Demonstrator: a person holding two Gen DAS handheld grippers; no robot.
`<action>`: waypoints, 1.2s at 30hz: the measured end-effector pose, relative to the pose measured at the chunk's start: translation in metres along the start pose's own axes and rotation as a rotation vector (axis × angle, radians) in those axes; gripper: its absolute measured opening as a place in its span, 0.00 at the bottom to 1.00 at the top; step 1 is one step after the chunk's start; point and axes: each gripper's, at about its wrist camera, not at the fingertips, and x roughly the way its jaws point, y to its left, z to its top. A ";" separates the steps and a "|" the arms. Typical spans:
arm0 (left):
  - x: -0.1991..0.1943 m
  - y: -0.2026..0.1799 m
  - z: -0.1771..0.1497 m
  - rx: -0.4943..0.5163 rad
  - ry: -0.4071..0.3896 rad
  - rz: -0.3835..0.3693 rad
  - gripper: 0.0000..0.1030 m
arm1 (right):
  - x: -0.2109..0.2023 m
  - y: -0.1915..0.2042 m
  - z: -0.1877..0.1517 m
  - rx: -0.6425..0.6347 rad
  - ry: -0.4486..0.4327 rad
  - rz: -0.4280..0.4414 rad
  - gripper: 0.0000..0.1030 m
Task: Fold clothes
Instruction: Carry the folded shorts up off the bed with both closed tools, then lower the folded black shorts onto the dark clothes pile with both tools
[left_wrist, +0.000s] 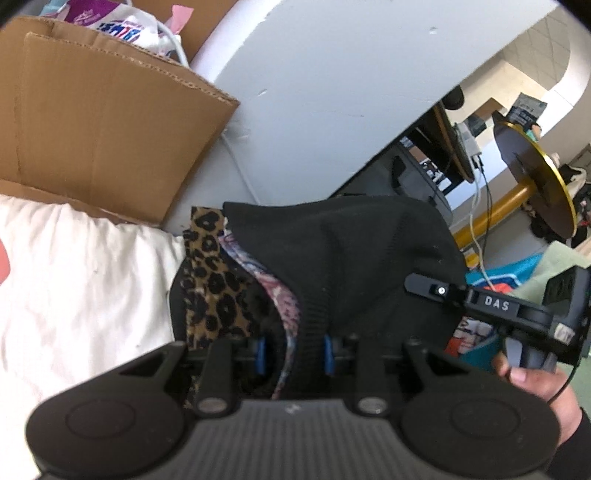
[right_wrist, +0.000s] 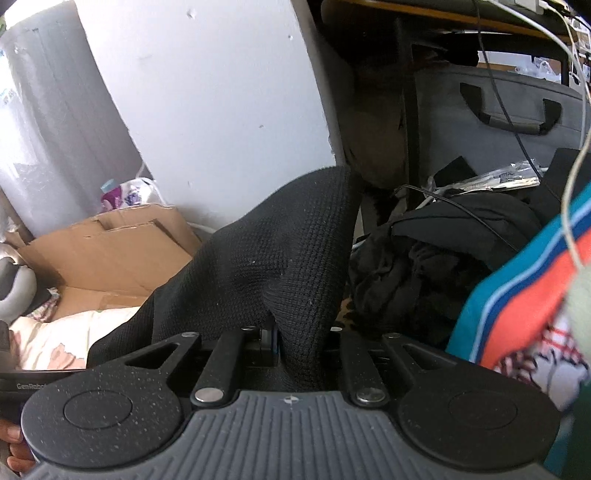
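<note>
1. Left wrist view: left gripper has its jaws clamped on the ribbed edge of a black knit garment; a floral lining layer looks caught in the same pinch. Leopard-print cloth lies just left of the knit, white bedding further left.
2. Right wrist view: right gripper pinches a bunched fold of the same knit garment; jaws nearly together w/ cloth between.
3. Step, as judged: garment held at two points above the bedding, prob. being laid out for the first fold. Not yet flat.
4. Next move calls for: spreading the two grips apart to tension the hem, lowering the knit flat onto the bedding, keeping clear of the leopard-print cloth.
5. Containers: cardboard box, behind the knit & to its left, flaps open; a printed plastic bag sits beyond its top edge, whether inside cannot be told.
6. Clothes pile lies right of the knit, unfolded.
</note>
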 end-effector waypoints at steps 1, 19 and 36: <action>0.003 0.001 0.001 0.003 0.000 0.002 0.28 | 0.004 0.000 0.001 -0.004 -0.002 -0.005 0.13; 0.035 0.026 0.007 -0.034 0.013 0.055 0.28 | 0.062 -0.027 0.010 -0.073 -0.017 -0.184 0.22; 0.049 0.033 0.024 -0.015 0.075 0.096 0.36 | 0.057 -0.001 -0.033 -0.160 -0.127 -0.216 0.36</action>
